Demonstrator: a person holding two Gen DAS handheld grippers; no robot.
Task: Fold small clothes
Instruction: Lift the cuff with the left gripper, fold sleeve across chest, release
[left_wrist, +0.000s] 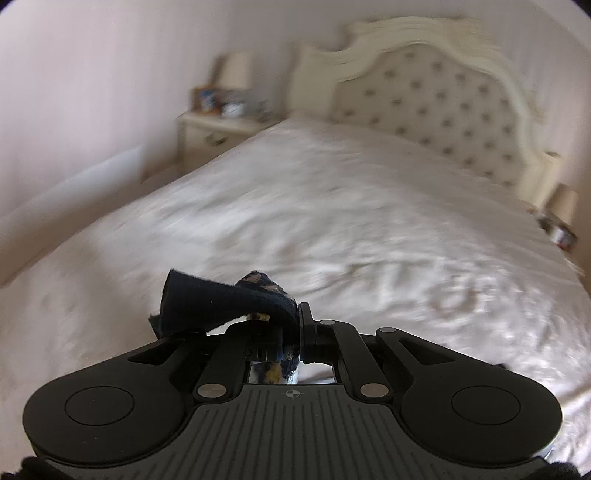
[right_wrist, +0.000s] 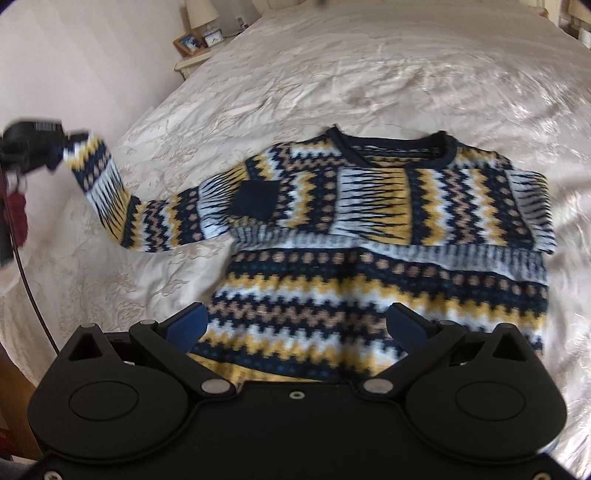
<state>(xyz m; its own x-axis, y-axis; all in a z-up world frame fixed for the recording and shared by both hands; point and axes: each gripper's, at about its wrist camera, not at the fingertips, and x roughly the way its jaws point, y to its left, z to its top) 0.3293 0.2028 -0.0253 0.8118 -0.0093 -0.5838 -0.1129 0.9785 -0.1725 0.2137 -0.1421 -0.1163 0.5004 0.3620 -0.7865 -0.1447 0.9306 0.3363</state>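
On the bed (right_wrist: 369, 74), left tongs (left_wrist: 291, 325) clamp the sweater's (right_wrist: 369, 258) cuff (left_wrist: 221, 299); right tongs (right_wrist: 295, 325) gape.

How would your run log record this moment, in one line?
left gripper: shut on sleeve cuff, lifted | right gripper: open above sweater | bed

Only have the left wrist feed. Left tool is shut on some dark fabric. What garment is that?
Observer: The cuff of a patterned sweater; the left tool holds that sleeve raised.
Operator: Rest of the sweater?
Observer: Lying flat on the bed, neck at the far end.
Operator: Other sleeve?
Observer: The other sleeve is already folded across the front.
Operator: Right tool?
Observer: The right tool is open, holding nothing, above the hem.
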